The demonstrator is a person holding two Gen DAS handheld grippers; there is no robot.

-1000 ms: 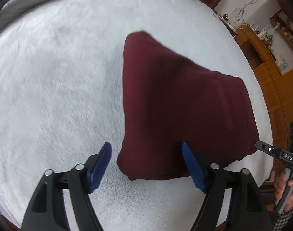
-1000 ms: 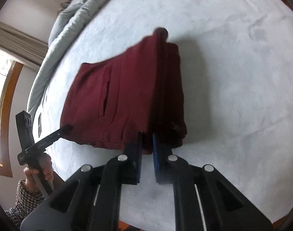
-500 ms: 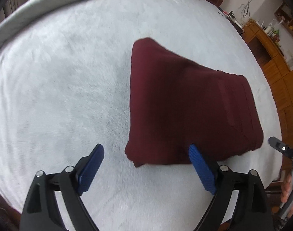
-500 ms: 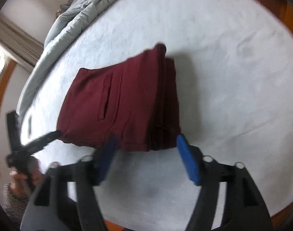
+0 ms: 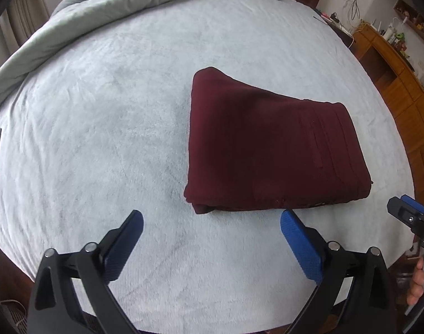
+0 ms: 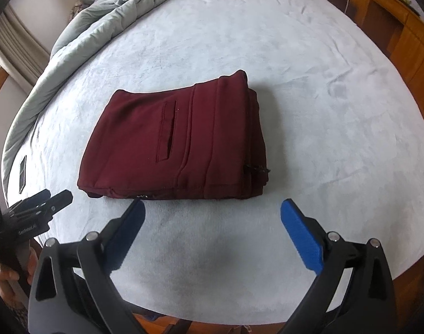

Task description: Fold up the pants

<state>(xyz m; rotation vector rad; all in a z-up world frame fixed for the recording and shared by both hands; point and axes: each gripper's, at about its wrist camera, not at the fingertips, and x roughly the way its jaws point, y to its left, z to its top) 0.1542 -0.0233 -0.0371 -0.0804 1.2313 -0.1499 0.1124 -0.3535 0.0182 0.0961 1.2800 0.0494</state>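
We see one pair of maroon pants [image 5: 270,144] lying folded into a compact rectangle on the pale fleece blanket [image 5: 100,111] that covers the bed. Nothing lies between the pants and either tool; bare blanket separates them.

Our left gripper [image 5: 210,222] is released, its two blue pads spread wide above the blanket just short of the bundle's near edge, touching nothing. Our right gripper [image 6: 212,211] is likewise spread wide and empty, near the same edge from its own side.

Around the work, one rumpled grey-green duvet [image 5: 128,2] is heaped along the far side of the bed. One small dark flat object [image 6: 22,169] rests on the blanket well apart from the pants, near the duvet's edge. One wooden cabinet [image 5: 393,64] with small items on top stands beyond the bed.

The right wrist view shows a slit pocket [image 6: 167,133] and stacked layers along the bundle's right edge, barely readable from the left wrist. The left wrist view catches the right tool's tip at its right border; the right wrist view catches the left tool at its left border, along with a curtain [image 6: 14,47].
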